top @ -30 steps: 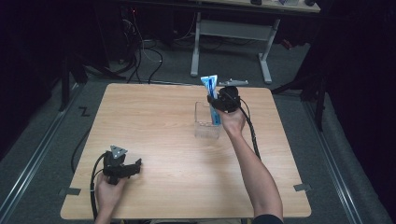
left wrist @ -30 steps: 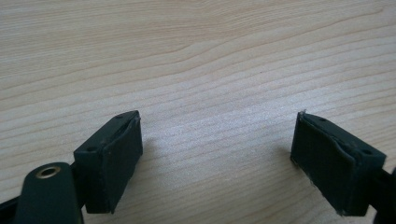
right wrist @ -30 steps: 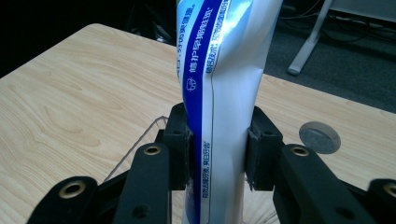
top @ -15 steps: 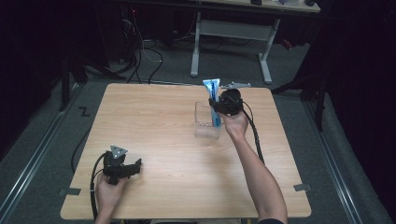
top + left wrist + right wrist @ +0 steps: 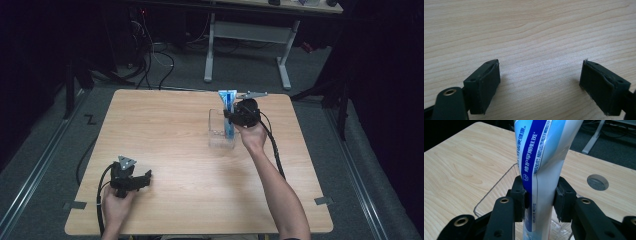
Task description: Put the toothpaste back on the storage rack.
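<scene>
Blue-and-white toothpaste tube [image 5: 541, 160] stood upright in a clear plastic container [image 5: 220, 131]

Right of centre in the high view, the tube is clamped at mid-body by the right gripper [image 5: 541, 198], jaws narrowed onto it so its lower end can be steered inside; the left gripper [image 5: 540, 86] is rested at lower left, jaws wide and empty, on the wooden tabletop [image 5: 165, 130].

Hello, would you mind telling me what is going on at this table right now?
A person works at a wooden table with a gripper in each hand. The right gripper is clamped on a blue-and-white tube, holding it upright with its lower end inside a clear container near the far edge. The left gripper rests on the near left of the table, jaws open with nothing but bare wood between them.
</scene>
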{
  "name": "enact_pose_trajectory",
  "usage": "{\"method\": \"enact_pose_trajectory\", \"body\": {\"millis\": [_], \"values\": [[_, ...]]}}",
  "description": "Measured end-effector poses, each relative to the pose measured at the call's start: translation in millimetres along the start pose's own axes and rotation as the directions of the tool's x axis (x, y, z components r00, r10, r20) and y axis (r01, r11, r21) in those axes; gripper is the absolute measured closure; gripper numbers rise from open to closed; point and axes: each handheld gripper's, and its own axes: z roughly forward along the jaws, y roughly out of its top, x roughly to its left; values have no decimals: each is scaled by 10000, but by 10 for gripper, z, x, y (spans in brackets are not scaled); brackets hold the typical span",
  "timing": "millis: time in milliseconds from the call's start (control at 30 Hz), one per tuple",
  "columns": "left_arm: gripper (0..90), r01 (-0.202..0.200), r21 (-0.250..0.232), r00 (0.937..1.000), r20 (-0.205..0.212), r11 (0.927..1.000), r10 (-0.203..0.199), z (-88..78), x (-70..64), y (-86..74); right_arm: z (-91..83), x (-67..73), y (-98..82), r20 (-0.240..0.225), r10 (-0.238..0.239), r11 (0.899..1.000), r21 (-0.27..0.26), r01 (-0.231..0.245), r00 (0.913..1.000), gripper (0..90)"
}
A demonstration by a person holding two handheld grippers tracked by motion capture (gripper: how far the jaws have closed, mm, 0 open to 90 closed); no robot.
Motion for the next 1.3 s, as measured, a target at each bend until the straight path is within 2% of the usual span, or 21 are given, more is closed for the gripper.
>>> {"method": "enact_pose_trajectory", "body": {"millis": [500,700,1067,1233,1300], "values": [[170,8,11,10000,-4,10000,-8,0,0,1,-26,-16,-78,38,288,9993,218,-289,9996,655],[170,11,-2,10000,-12,10000,-11,1,-1,1,-26,-12,-96,56,213,9994,263,-214,9998,655],[170,14,9,10000,-14,10000,-14,1,-1,2,-20,-71,-196,119,590,9969,514,-596,9982,653],[170,21,6,10000,-24,10000,-21,2,-1,2,-24,-94,-203,107,662,9966,489,-666,9978,649],[170,14,9,10000,-19,10000,-14,1,-1,2,-26,-106,-208,136,832,9953,475,-838,9964,644]]}}
